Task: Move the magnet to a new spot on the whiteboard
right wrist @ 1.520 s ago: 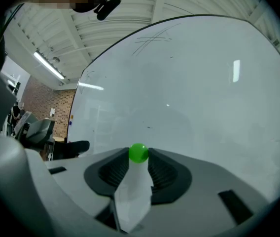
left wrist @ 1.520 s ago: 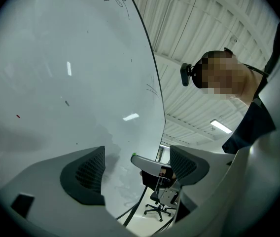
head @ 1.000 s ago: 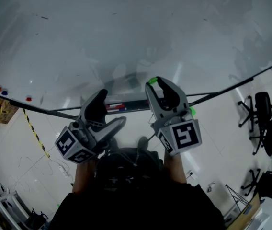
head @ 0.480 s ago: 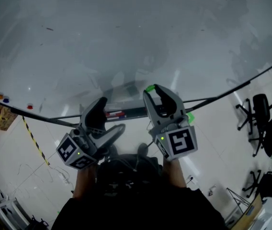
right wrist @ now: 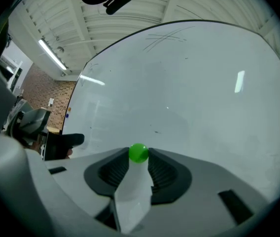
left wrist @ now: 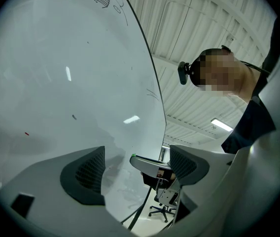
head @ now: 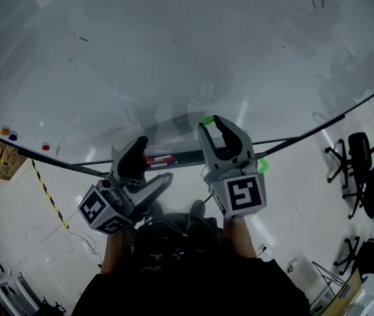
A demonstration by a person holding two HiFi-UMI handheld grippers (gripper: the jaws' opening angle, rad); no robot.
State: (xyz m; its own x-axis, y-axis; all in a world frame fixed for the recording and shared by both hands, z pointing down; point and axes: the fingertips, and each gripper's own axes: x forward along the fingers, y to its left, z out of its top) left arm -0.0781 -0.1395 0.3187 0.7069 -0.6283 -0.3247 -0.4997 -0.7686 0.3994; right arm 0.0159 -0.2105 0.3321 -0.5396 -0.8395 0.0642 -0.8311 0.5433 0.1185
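A small green magnet [right wrist: 139, 153] is pinched between the dark pads of my right gripper [right wrist: 139, 158], just in front of the whiteboard [right wrist: 194, 93]. In the head view the magnet [head: 207, 120] shows as a green spot at the tip of the right gripper [head: 216, 122], close to the lower part of the whiteboard [head: 174, 58]. My left gripper [head: 150, 163] is lower and to the left, jaws apart with nothing between them. In the left gripper view its jaws [left wrist: 135, 169] frame the whiteboard [left wrist: 56, 83] and the tip of the right gripper.
Small orange [head: 4, 131], blue [head: 13, 136] and red [head: 45, 147] magnets sit at the board's lower left. A marker tray [head: 164, 158] runs under the board's edge. Office chairs [head: 361, 153] stand on the floor at right, and yellow-black tape [head: 45, 189] lies at left.
The head view has tipped slightly up the board, so the board's edge sits lower in the picture. Both grippers have stayed close to where they were, the right still closed on the magnet.
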